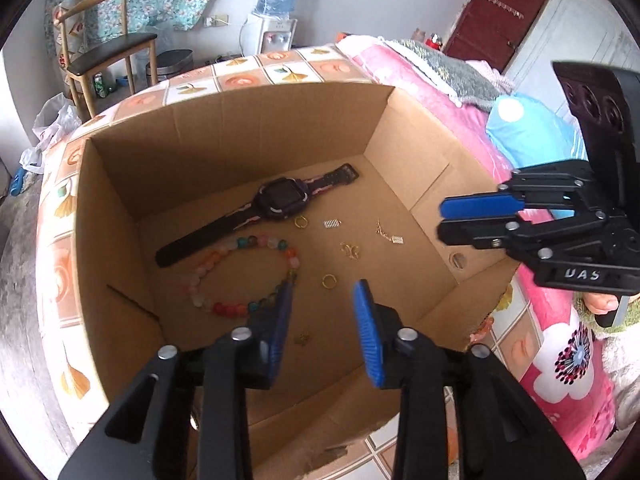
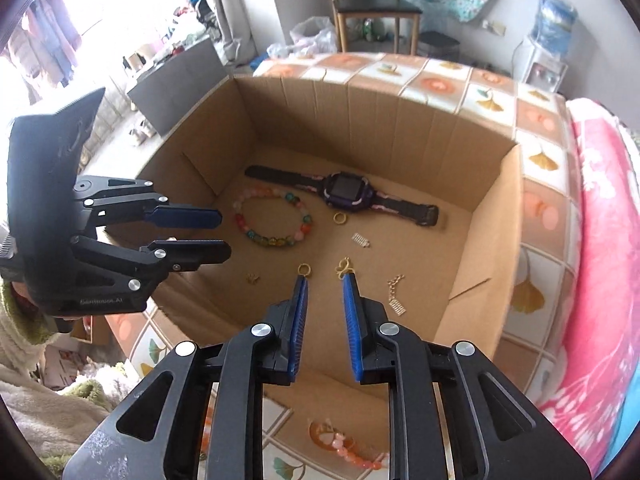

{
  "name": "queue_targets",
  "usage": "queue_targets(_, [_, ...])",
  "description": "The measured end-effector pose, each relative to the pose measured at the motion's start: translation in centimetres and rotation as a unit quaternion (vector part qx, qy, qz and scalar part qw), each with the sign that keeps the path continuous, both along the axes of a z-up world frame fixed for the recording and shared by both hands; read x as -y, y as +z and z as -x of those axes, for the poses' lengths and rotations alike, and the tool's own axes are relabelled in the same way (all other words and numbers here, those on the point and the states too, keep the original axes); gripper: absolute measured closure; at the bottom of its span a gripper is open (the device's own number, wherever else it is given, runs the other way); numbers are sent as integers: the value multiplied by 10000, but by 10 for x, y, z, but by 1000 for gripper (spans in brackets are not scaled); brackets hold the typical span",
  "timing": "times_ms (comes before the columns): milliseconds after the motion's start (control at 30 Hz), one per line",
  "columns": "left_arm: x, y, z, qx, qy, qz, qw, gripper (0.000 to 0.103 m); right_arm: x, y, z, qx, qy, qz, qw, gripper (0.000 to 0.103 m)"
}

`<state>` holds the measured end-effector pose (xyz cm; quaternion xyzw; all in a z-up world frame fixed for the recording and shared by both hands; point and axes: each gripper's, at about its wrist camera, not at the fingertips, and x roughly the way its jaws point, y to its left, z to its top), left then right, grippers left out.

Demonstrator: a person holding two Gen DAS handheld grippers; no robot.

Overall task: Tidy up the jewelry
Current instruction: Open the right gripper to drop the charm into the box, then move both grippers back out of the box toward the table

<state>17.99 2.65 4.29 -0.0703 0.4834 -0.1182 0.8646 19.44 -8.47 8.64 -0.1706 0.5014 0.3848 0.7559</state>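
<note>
An open cardboard box (image 1: pixel 224 136) stands on a worktop (image 1: pixel 280 68) covered with a tiled, leaf-patterned cloth, beside a pink floral bed (image 1: pixel 452 120). The jewelry lies spread over the box floor. A dark smartwatch (image 1: pixel 276 200) stretches flat across the far part of the floor, strap ends extended. Just in front of it lies a closed loop of coloured beads, the bead bracelet (image 1: pixel 244 276). A small gold ring (image 1: pixel 301 222) sits close to the watch case, and a second gold ring (image 1: pixel 328 281) lies nearer the camera, beside the bracelet. Between them are a small silver clasp (image 1: pixel 331 224), a gold butterfly-shaped charm (image 1: pixel 350 250) and a short chain with a rectangular pendant (image 1: pixel 390 234), all lying apart from one another. The left tongs (image 1: pixel 324 292) hover above the box near its front wall, fingers moderately apart and holding nothing. The right tongs (image 2: pixel 325 276) hang over the box interior, fingers narrowly apart and empty, their tips seen just in front of the gold ring and the butterfly charm.
</note>
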Motion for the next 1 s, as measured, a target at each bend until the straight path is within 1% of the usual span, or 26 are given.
queue_targets(100, [-8,10,8,135,130,71,9998,65,12,15,7,128,-90,-242,9996,82])
queue_targets(133, [-12,15,14,218,199,81,9995,63,17,22,12,206,-133,-337,9991,79])
queue_targets(200, [-20,26,28,425,334,55,9985,60,29,39,26,416,-192,-554,9974,76])
queue_targets(267, [-26,41,50,744,477,-52,9961,55,39,53,41,582,-190,-791,9950,69])
queue_targets(333, [-31,56,78,1087,566,-124,9924,41,53,67,68,769,-116,-1151,9903,55])
queue_targets(367, [-33,61,90,1218,564,-128,9909,38,57,70,78,808,-63,-1265,9887,52])
queue_targets(400, [-34,64,102,1338,559,-126,9893,31,61,72,94,850,56,-1401,9865,46])
queue_targets(433, [-34,66,118,1454,543,-108,9878,26,64,70,107,891,143,-1457,9852,39])
queue_targets(467, [-34,66,128,1488,525,-92,9874,24,64,67,116,925,193,-1464,9847,36])
queue_targets(533, [-32,56,146,1441,548,-105,9880,15,62,48,140,993,245,-1324,9859,28])
queue_targets(600, [-26,32,155,1168,611,-257,9909,11,58,26,153,904,138,-1149,9892,23])
queue_targets(667, [-19,6,153,866,666,-402,9932,11,50,-4,157,705,-106,-916,9932,23])
queue_targets(700, [-16,-14,149,609,745,-537,9939,11,47,-19,156,554,-274,-795,9949,23])
queue_targets(733, [-14,-26,144,472,803,-644,9936,11,44,-37,154,431,-531,-652,9955,23])
queue_targets(800, [-11,-48,137,246,934,-836,9918,11,39,-57,150,314,-842,-464,9949,23])
queue_targets(833, [-10,-59,133,164,989,-952,9904,11,40,-62,151,314,-930,-411,9943,23])
queue_targets(867, [-10,-66,130,131,1053,-973,9896,11,39,-69,148,281,-1056,-397,9932,23])
queue_targets(900, [-11,-74,128,51,1132,-894,9895,11,37,-75,147,206,-1116,-370,9929,23])
queue_targets(967, [-11,-83,125,-76,1210,-809,9893,10,34,-82,148,256,-1195,-239,9922,23])
queue_targets(1000, [-10,-84,127,19,1270,-875,9880,10,33,-85,148,297,-1214,-202,9919,23])
